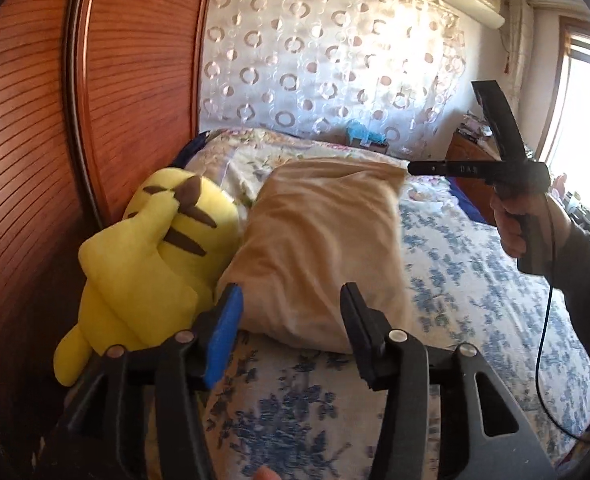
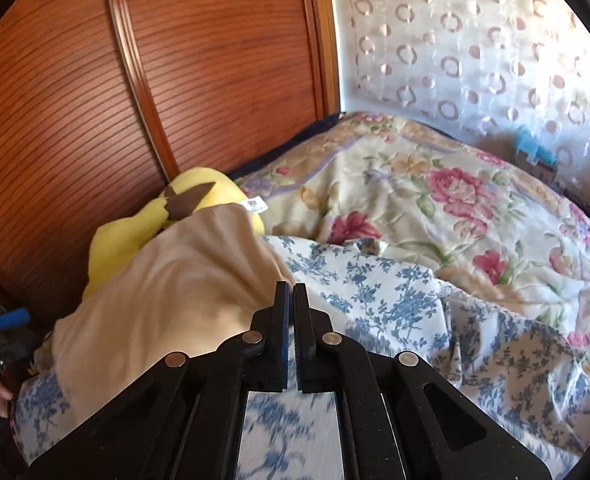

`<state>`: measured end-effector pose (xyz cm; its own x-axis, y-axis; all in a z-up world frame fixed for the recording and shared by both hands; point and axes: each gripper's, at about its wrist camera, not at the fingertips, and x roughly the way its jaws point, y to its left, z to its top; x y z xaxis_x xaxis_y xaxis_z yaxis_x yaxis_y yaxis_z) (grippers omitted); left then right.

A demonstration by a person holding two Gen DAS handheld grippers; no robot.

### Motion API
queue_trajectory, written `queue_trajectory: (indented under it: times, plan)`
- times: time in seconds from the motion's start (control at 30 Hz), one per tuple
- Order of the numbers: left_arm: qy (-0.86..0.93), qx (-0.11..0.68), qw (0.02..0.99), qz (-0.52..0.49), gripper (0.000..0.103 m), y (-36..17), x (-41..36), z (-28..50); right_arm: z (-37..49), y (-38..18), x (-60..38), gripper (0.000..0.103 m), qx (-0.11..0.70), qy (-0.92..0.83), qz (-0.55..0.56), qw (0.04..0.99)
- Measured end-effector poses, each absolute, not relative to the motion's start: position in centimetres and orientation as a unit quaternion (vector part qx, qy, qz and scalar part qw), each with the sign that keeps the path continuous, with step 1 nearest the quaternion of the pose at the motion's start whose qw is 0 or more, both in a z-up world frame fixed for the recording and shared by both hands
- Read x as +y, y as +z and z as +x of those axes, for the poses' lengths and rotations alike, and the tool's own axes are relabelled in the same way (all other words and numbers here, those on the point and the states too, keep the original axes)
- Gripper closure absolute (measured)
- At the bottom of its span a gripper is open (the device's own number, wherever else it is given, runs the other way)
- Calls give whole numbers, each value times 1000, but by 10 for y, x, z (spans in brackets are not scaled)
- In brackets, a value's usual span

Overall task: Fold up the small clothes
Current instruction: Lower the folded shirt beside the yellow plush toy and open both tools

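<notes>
A beige cloth [image 1: 319, 248] lies bunched on the blue-flowered bed sheet [image 1: 475, 280], its left edge against a yellow plush toy [image 1: 151, 260]. My left gripper [image 1: 291, 292] hovers just in front of the cloth, jaws open, with nothing between them. In the left wrist view, a hand at the right holds my right gripper [image 1: 413, 168] in the air beyond the cloth's far corner. In the right wrist view, the right gripper [image 2: 291, 286] is shut and empty, above the sheet beside the beige cloth [image 2: 167, 288], which partly covers the plush toy [image 2: 127, 236].
Ribbed wooden wardrobe doors [image 1: 127, 80] stand close along the left of the bed. A flowered quilt [image 2: 435, 200] lies crumpled at the far end. A white curtain with rings [image 1: 327, 60] hangs behind the bed, and a bright window [image 1: 587, 120] is at the right.
</notes>
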<state>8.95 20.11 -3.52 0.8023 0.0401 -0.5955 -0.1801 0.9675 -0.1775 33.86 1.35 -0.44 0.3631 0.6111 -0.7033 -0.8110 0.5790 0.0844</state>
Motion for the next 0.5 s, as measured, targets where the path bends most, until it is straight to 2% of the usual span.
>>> queue_trajectory:
  times: [0.17, 0.23, 0.27, 0.3, 0.43, 0.5]
  plan:
    - [42, 289, 952, -96, 53, -16, 179, 83, 307, 18, -16, 103, 327, 414, -139, 838]
    - [45, 284, 954, -84, 53, -9, 169, 82, 297, 26, -28, 89, 322, 398, -143, 847]
    - [48, 284, 955, -75, 53, -5, 163, 82, 293, 29, -34, 67, 320, 394, -140, 850]
    - [49, 282, 956, -69, 53, -3, 158, 82, 289, 32, -41, 57, 316, 393, -135, 853]
    - [50, 282, 957, -53, 53, 6, 138, 81, 260, 48, -77, 55, 300, 384, -116, 866]
    - [43, 280, 958, -49, 53, 10, 128, 80, 242, 53, -95, 50, 292, 379, -108, 872]
